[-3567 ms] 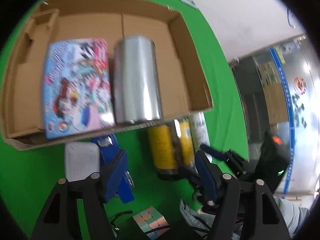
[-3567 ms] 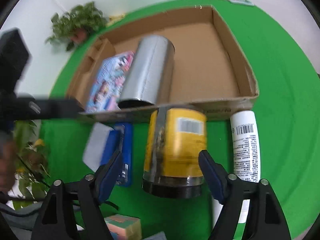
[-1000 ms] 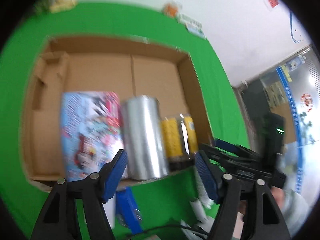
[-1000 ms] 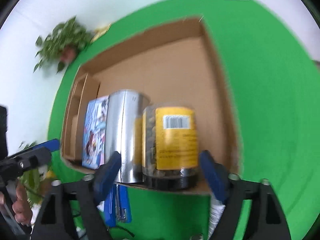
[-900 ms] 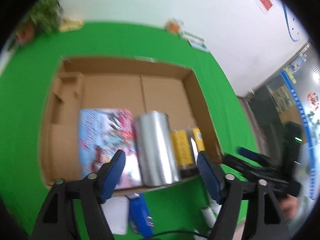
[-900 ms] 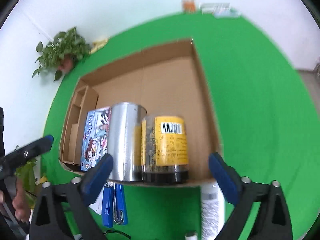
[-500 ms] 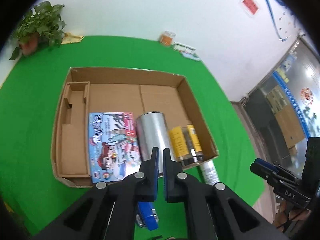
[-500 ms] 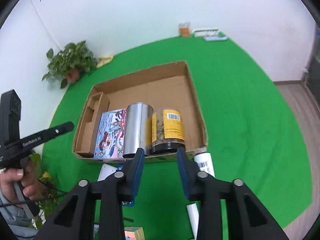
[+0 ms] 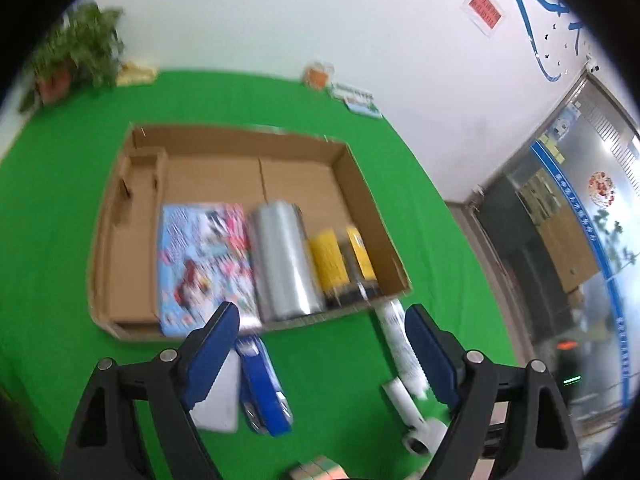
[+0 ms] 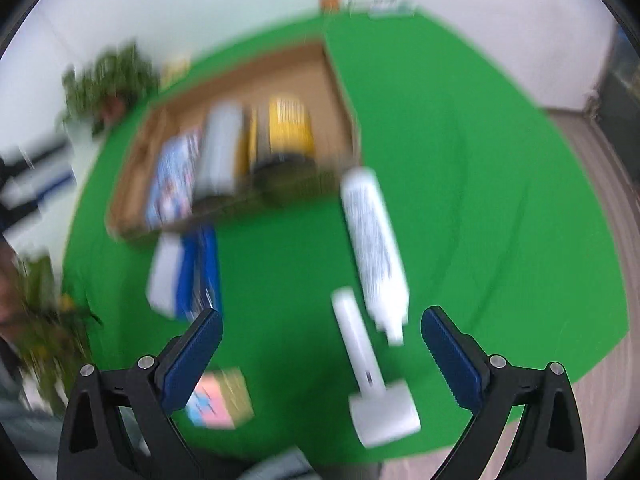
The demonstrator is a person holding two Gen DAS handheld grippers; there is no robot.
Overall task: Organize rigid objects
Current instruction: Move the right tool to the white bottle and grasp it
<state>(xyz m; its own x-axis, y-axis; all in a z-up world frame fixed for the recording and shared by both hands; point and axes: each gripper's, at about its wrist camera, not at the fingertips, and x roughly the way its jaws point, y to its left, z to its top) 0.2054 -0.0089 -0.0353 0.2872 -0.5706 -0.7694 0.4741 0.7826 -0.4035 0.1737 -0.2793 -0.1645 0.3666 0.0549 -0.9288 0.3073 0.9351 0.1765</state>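
Note:
A shallow cardboard box (image 9: 360,184) on the green table holds a colourful flat pack (image 9: 204,264), a silver can (image 9: 284,264) and a yellow-labelled jar (image 9: 344,264), lying side by side. Outside its near wall lie a blue stapler (image 9: 262,388), a white flat block (image 9: 218,396), a white bottle (image 10: 374,244), a white roller tool (image 10: 368,376) and a pastel cube (image 10: 218,398). My left gripper (image 9: 322,318) hovers above the stapler, jaws opening, nothing between them. My right gripper (image 10: 322,326) hangs over the roller tool, jaws opening and empty.
A potted plant (image 9: 76,56) stands at the table's far left edge, and small items (image 9: 352,96) sit at the far edge by the white wall. To the right the table ends at a grey floor (image 10: 592,240). The right wrist view is motion-blurred.
Both grippers pinched nearly shut half a second ago and have spread wide again. The right gripper has swung right and nearer, over the white bottle and roller tool; the jar stays in the box.

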